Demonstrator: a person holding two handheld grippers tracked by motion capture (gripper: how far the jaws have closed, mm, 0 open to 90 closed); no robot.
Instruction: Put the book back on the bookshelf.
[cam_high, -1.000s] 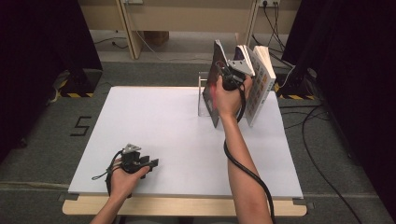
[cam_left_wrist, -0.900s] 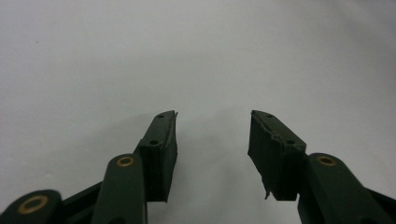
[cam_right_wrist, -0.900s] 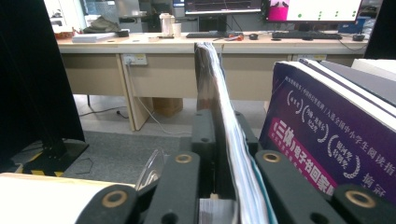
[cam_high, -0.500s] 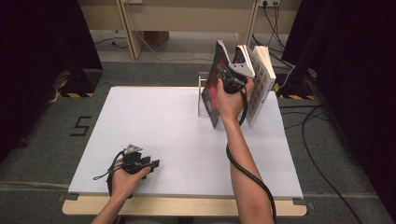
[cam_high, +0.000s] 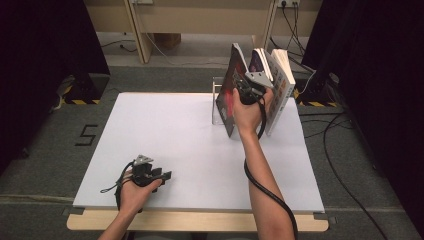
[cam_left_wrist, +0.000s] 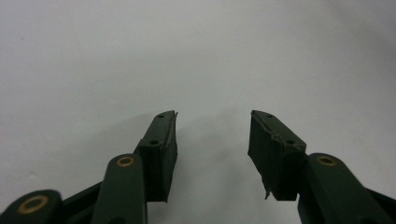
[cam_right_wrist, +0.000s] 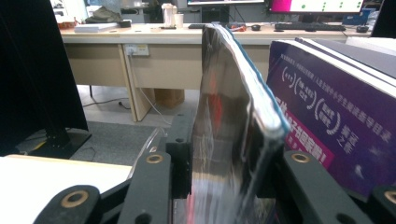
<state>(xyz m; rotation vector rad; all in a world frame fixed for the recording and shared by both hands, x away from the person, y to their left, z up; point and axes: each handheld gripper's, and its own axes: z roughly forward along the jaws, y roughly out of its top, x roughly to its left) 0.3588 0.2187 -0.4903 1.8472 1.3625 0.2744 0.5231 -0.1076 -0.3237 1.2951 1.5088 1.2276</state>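
My right gripper (cam_high: 243, 86) has just been opening its jaws around the glossy book (cam_high: 231, 87), which sits between them; in the right gripper view the left pad looks clear of the cover, the right one I can't judge. I read that as the release: the book now leans upright at the far right of the counter (cam_high: 165, 135), against the clear bookend (cam_high: 217, 100), with the purple book (cam_right_wrist: 322, 126) and another white one (cam_high: 281, 90) just beside it on the right.

My left gripper (cam_high: 147, 172) rests near the counter's near edge, jaws apart on nothing but bare white surface.

Room to move: backing the right hand toward me is free. The row sits close to the far edge, and the neighbouring books crowd the right jaw, so I'd pull straight back.
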